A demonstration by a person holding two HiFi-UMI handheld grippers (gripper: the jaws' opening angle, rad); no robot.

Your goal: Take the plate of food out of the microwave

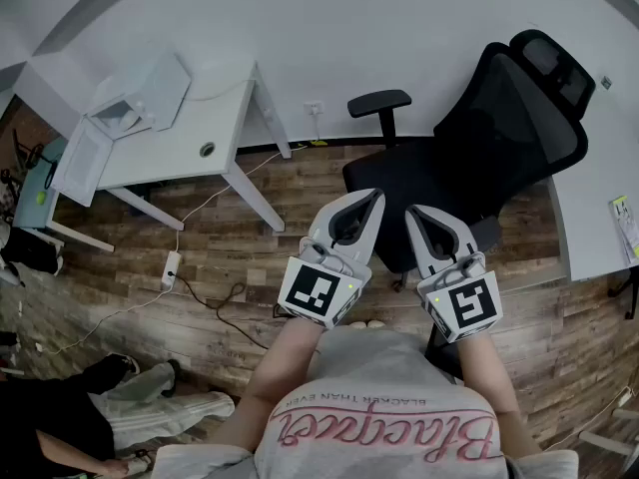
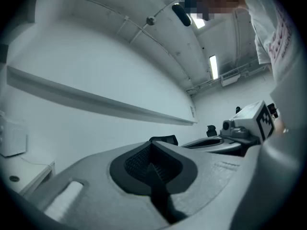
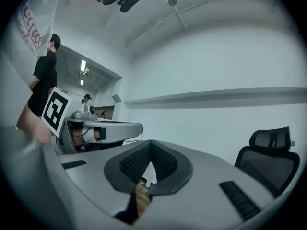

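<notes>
No plate of food shows in any view. A white box-shaped appliance, possibly the microwave, stands on a white desk at the far left, well away from both grippers. My left gripper and right gripper are held side by side close to the person's chest, pointing out over the wooden floor toward a black office chair. Both are shut with nothing between the jaws. In the left gripper view the left gripper faces a bare white wall. The right gripper faces the wall and the chair.
A power strip with trailing cables lies on the floor by the desk. Someone sits on the floor at the lower left. A white table runs along the right edge. Another person stands behind in the right gripper view.
</notes>
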